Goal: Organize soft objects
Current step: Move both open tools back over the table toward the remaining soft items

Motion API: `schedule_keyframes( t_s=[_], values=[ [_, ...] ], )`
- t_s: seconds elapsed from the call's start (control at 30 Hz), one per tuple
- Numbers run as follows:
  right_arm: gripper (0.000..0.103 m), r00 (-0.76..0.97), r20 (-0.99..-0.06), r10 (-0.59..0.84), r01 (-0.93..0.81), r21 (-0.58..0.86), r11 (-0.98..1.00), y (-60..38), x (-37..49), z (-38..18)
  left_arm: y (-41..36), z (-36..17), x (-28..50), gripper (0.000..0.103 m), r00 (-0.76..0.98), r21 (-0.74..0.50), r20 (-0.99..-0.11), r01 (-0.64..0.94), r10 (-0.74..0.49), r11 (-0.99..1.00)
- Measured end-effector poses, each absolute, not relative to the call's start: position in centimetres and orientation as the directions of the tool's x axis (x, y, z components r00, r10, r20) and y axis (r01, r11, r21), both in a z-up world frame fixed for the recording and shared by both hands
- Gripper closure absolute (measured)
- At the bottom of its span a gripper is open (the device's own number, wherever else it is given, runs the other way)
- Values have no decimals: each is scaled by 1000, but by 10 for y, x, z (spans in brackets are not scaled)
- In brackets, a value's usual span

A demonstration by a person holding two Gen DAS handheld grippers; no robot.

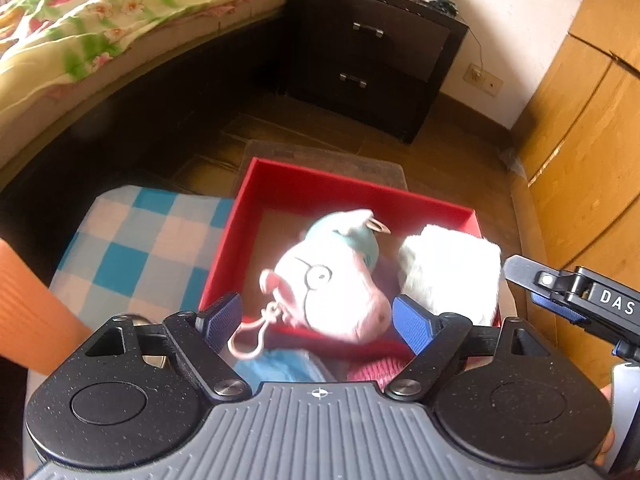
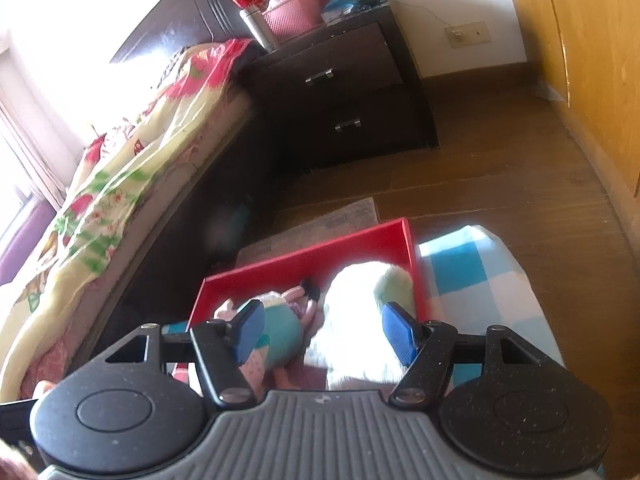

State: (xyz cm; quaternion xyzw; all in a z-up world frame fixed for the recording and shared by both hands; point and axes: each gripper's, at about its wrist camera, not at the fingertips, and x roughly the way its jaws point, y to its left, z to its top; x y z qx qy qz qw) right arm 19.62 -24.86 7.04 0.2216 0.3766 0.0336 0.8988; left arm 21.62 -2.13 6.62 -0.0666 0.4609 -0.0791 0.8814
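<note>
A red box sits on the floor and holds soft toys. In the left wrist view a pink pig plush with glasses and a teal body lies in it, beside a white fluffy toy. My left gripper is open, its blue pads either side of the pig's head, just above it. In the right wrist view the red box holds the white fluffy toy and the teal and pink plush. My right gripper is open over them. It also shows at the right edge of the left wrist view.
A blue and white checked cushion lies beside the box, with an orange roll at the far left. A bed with a floral quilt, a dark nightstand and a wooden wardrobe surround the wood floor.
</note>
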Motion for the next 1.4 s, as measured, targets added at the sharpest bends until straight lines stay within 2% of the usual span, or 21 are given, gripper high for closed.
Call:
schedule_keyframes(
  t_s=[0.2, 0.77, 1.4],
  values=[
    [54, 667, -715, 210, 71, 342, 937, -234, 178, 74, -27, 60, 196, 21, 522, -171, -828, 118, -207, 978],
    [52, 578, -783, 228, -3, 278, 961, -216, 113, 66, 1, 30, 128, 20, 408, -145, -893, 138, -190, 980],
    [51, 483, -820, 306, -68, 313, 947, -184, 50, 46, 18, 4, 112, 20, 349, -111, -925, 136, -153, 984]
  ],
)
